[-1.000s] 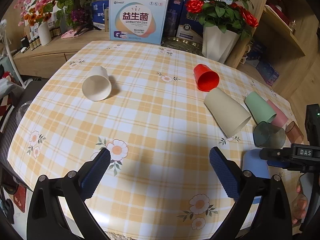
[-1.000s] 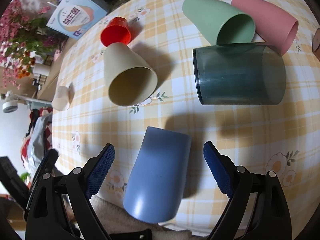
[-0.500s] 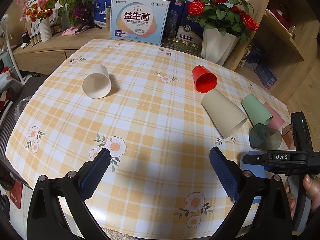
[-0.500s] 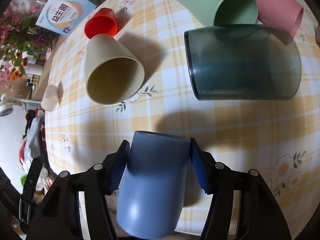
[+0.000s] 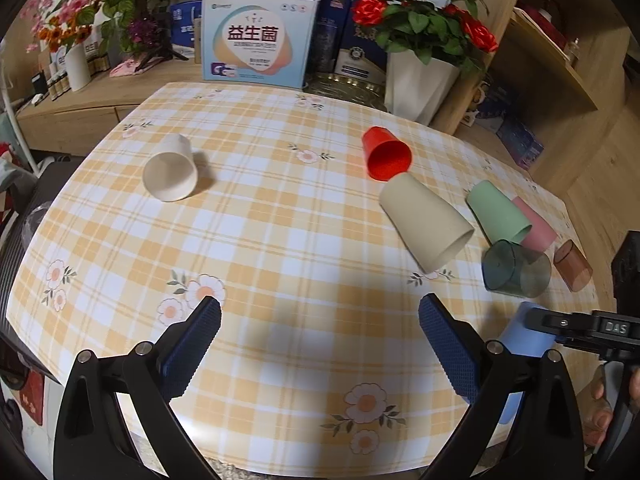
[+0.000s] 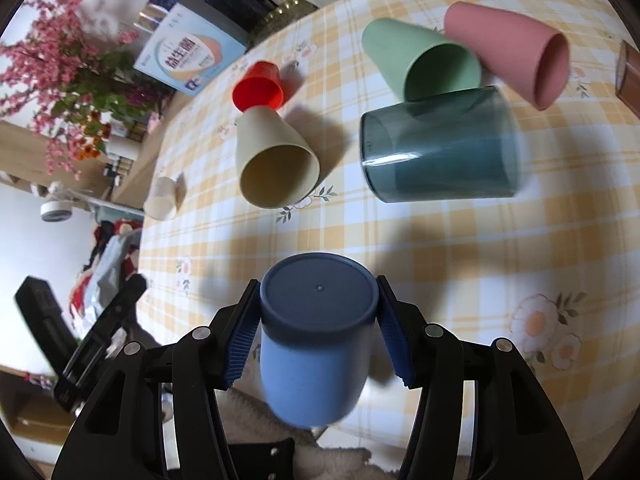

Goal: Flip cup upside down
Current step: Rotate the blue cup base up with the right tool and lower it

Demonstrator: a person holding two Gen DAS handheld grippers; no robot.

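The blue cup (image 6: 314, 340) is sitting between the pads of the right gripper (image 6: 316, 336), which is pinching it on both sides just under its base. Its flat round base is facing the right wrist camera and tipping up and away, while its long axis is running back toward the gripper body, so the mouth is pointing toward the near table edge and is hidden from view. It is hanging at the near edge of the checked tablecloth (image 6: 440, 248); whether it is touching the cloth cannot be told. Beyond the blue cup, a dark see-through cup (image 6: 440, 148) is lying on its side, and a beige cup (image 6: 276, 160) is lying to the left of that with its mouth toward the camera. Farther from the blue cup a green cup (image 6: 420, 56), a pink cup (image 6: 512, 48) and a red cup (image 6: 259, 86) are lying tipped over, with a white cup (image 5: 171, 168) well apart on the far left. Behind the table a light blue box (image 5: 258, 42) is showing the large characters 益生菌. The left gripper (image 5: 320, 340) is hovering spread wide over the cloth, gripping nothing, and the letters DAS are showing on the right gripper in that view.
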